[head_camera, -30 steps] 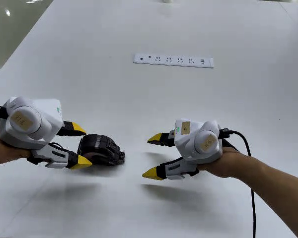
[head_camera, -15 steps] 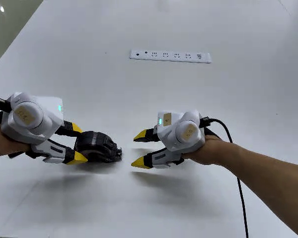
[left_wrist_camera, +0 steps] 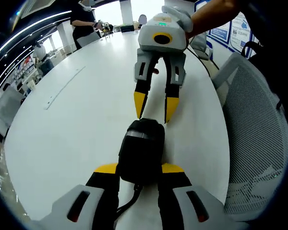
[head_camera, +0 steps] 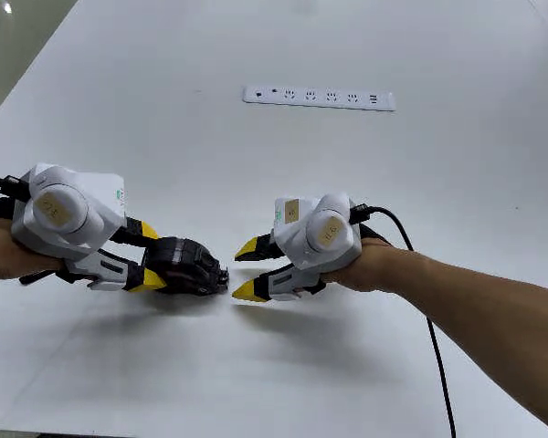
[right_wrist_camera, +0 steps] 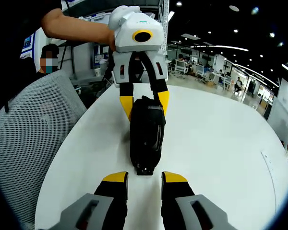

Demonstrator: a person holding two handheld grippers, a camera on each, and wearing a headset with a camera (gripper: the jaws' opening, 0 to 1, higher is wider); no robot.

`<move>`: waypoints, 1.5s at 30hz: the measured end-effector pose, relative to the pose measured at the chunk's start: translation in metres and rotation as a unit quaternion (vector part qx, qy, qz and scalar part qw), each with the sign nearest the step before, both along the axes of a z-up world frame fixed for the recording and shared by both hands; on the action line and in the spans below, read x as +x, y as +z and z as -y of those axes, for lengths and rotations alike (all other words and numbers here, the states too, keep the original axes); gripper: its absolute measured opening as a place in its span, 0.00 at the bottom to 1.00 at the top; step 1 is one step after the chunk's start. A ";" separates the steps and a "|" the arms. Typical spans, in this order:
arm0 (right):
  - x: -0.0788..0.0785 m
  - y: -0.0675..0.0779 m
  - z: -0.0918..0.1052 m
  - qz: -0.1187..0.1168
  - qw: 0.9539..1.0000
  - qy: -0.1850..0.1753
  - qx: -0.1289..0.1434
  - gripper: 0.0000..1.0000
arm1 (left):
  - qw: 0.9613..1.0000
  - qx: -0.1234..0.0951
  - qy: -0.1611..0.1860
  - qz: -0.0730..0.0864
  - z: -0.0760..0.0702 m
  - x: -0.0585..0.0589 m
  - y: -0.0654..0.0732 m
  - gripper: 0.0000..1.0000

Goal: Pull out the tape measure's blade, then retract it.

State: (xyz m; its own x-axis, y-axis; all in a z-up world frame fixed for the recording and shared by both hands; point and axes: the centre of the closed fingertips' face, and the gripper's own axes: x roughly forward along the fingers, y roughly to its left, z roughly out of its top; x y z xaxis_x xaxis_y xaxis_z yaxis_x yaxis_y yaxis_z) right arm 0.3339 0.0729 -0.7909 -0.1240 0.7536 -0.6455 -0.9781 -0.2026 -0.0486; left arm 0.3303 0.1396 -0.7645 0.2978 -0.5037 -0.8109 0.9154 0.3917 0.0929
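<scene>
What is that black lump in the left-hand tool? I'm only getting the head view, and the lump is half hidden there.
Observer: It's a black tape measure. The left gripper view shows the left gripper shut on it, with one yellow tip on each side.
Operator: Has the other tool got hold of it too?
Observer: Not yet. In the right gripper view the right gripper is open, and the tape measure's near end sits just ahead of the gap between its tips.
Operator: Is anything beside the table?
Observer: Yes, a grey mesh chair stands at the edge of the white table.
</scene>
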 end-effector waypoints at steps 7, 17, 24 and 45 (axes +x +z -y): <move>-0.001 -0.005 -0.007 0.000 1.000 0.010 -0.006 0.21 | 1.000 -0.004 -0.003 -0.003 0.000 0.000 -0.001 0.24; 0.001 -0.010 -0.011 -0.004 1.000 0.008 -0.011 0.13 | 1.000 0.003 0.001 -0.011 -0.001 0.001 -0.002 0.24; 0.000 -0.013 -0.013 -0.008 1.000 0.008 -0.016 0.12 | 1.000 0.001 -0.003 -0.011 -0.001 0.001 -0.002 0.24; -0.002 -0.013 -0.011 0.006 1.000 0.018 -0.024 0.08 | 1.000 0.009 -0.009 -0.018 -0.002 0.000 -0.003 0.23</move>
State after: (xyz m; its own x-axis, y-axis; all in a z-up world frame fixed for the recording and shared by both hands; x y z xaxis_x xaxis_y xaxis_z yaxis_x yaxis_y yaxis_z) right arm 0.3323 0.0843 -0.8038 -0.1428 0.7171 -0.6821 -0.9695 -0.2399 -0.0493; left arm 0.3298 0.1414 -0.7674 0.2587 -0.4941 -0.8300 0.9254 0.3733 0.0662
